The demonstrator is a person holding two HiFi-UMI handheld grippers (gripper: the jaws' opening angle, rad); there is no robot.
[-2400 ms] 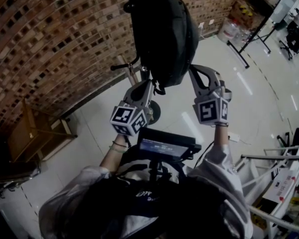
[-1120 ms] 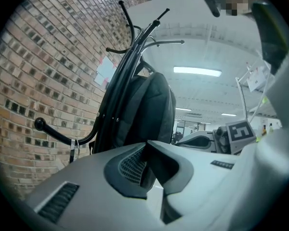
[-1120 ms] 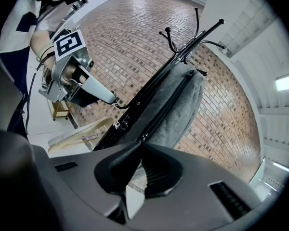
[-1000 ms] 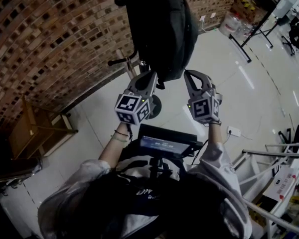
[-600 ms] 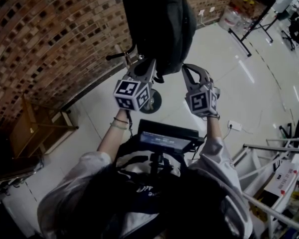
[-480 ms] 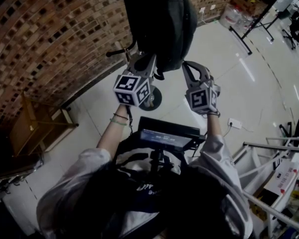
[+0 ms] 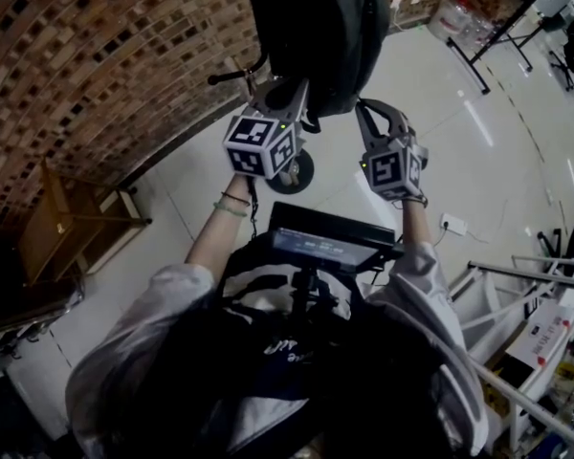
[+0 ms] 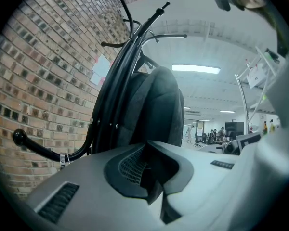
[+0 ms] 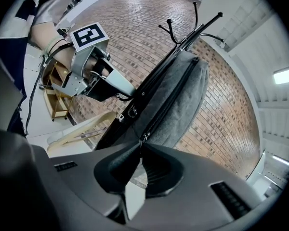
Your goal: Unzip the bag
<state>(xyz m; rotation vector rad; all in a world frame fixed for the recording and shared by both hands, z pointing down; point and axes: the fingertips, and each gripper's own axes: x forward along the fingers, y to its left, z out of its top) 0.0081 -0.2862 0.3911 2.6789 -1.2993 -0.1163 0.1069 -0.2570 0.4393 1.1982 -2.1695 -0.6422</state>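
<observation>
A dark grey backpack (image 7: pixel 316 27) hangs on a black coat rack (image 8: pixel 120 71) in front of a brick wall. My left gripper (image 7: pixel 292 89) is up under the bag's bottom, shut on a fold of its dark fabric (image 8: pixel 151 172). My right gripper (image 7: pixel 364 108) is at the bag's lower right side. In the right gripper view the zipper track (image 9: pixel 168 105) runs up the bag (image 9: pixel 183 90), and the metal zipper pull (image 9: pixel 144 138) sits pinched at the tips of my right gripper (image 9: pixel 140 146), whose jaws are opening slightly. My left gripper (image 9: pixel 123 93) shows there too.
The rack's round base (image 7: pixel 295 172) stands on the glossy white floor. A wooden shelf (image 7: pixel 67 228) is at the left by the wall. Metal frames (image 7: pixel 517 295) and a power strip (image 7: pixel 454 225) lie to the right. A chest-mounted screen (image 7: pixel 330 242) sits below my grippers.
Both grippers have risen a little toward the bag's bottom and stay at it. The left still grips the fabric and the right stays at the zipper.
</observation>
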